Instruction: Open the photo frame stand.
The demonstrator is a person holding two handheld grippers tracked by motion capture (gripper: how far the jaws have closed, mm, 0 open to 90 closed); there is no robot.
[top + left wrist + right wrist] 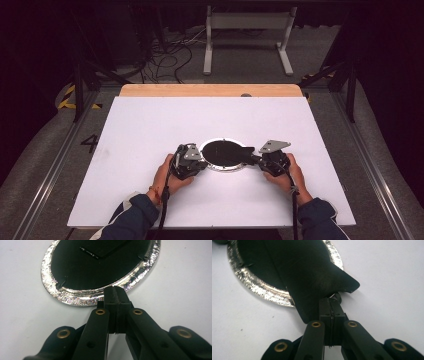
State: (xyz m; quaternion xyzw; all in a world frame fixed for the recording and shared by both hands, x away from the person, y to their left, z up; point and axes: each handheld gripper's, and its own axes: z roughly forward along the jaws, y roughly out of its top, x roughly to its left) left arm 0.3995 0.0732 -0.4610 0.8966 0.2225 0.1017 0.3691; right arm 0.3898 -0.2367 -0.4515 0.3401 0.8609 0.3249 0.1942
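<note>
A round foil tray (223, 167) with a black film lid (222, 151) lies on the white board, near its front middle. My left gripper (202, 162) is shut at the tray's left edge. In the left gripper view its jaws (115, 288) meet over the shiny rim (72, 296), below the black film (100, 265). My right gripper (252, 159) is shut at the tray's right side. In the right gripper view a lifted flap of the film (317, 277) runs off the foil rim (254, 282) into the closed jaws (332, 300).
The white board (150, 120) lies on a wooden table whose bare strip (210, 90) shows at the far edge. Beyond it stand a white frame (247, 30) and loose cables (170, 55) on the floor. Metal rails (50, 165) run along both sides.
</note>
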